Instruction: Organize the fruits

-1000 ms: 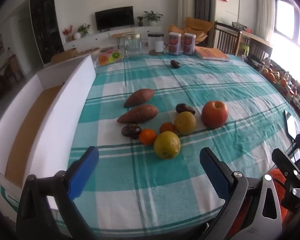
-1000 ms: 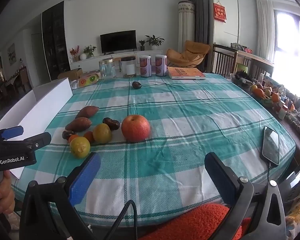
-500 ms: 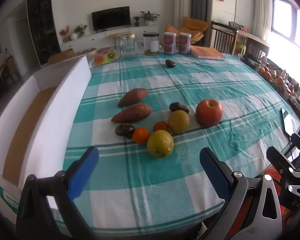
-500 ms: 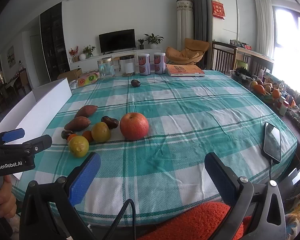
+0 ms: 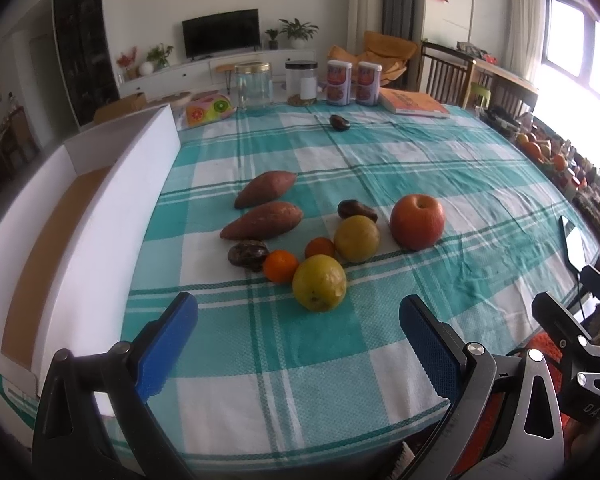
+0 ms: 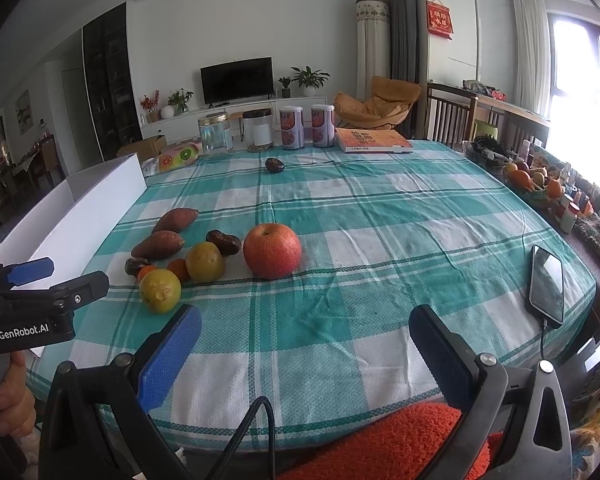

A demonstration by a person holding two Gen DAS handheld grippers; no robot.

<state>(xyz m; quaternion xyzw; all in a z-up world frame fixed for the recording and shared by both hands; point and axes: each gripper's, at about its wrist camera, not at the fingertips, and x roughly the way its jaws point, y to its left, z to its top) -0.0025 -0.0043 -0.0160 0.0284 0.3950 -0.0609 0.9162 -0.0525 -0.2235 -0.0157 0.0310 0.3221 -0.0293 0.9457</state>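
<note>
A cluster of produce lies on the checked tablecloth: a red apple [image 5: 417, 221] [image 6: 272, 250], two yellow fruits [image 5: 319, 282] [image 5: 356, 238], two small oranges [image 5: 280, 266], two sweet potatoes [image 5: 262, 220] [image 5: 265, 189] and dark fruits [image 5: 247, 253]. A white cardboard box [image 5: 72, 216] stands open at the table's left edge. My left gripper [image 5: 298, 344] is open and empty, just short of the nearest yellow fruit. My right gripper [image 6: 306, 354] is open and empty, near the table's front edge, below the apple.
Jars [image 5: 255, 85], two cans [image 5: 339, 82], a book [image 5: 414, 103] and a lone dark fruit [image 5: 339, 122] sit at the far end. A phone [image 6: 546, 286] with a cable lies at the right edge. A fruit basket [image 6: 528, 180] stands beyond the right side.
Both grippers have drawn back and risen slightly, so the fruits sit a little further away and lower in view. Nothing was taken hold of.
</note>
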